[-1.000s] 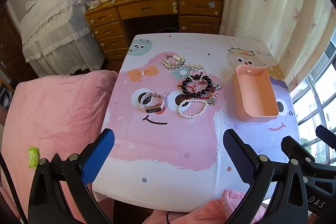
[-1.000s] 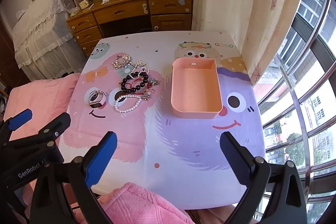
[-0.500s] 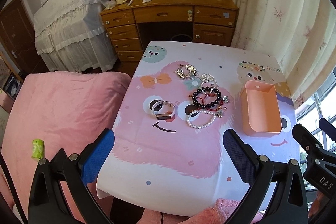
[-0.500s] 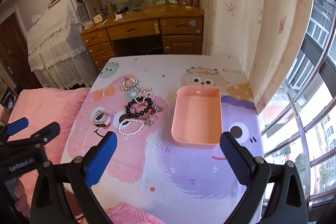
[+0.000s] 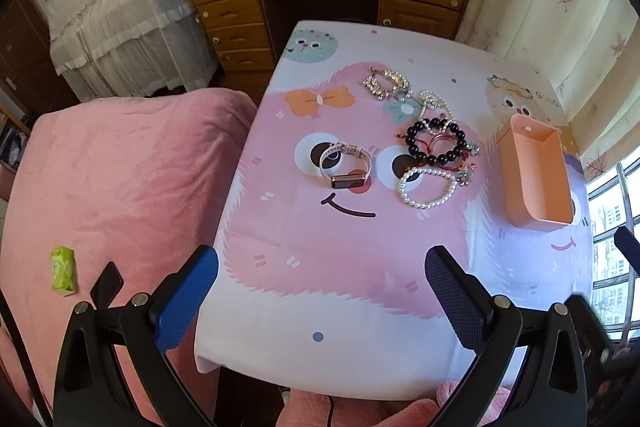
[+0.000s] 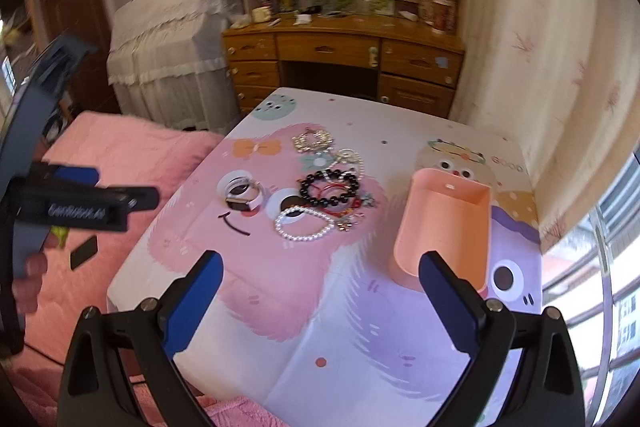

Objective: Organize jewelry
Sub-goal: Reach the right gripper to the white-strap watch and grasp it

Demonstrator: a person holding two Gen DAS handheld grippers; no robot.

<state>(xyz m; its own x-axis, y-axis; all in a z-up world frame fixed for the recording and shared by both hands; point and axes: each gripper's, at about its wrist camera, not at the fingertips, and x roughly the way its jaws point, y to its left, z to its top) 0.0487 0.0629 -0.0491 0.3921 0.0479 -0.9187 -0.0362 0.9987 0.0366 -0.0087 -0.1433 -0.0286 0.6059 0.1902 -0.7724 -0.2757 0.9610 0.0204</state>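
Both tongs, left (image 5: 320, 291) and right (image 6: 320, 291), are held wide open and empty above the near edge of the counter (image 5: 320, 337). The jewelry (image 5: 434, 147) is heaped mid-counter, with a watch (image 5: 346, 165) just left of it and an empty tray (image 5: 534, 173) well to the right. The tangled bracelets could probably be dragged together if one is pinched. Open room is left in front; a bed (image 5: 120, 179) lies along the counter's left edge.

one watch (image 5: 345, 165), one tray (image 5: 536, 175), perhaps five bracelets (image 5: 436, 143)
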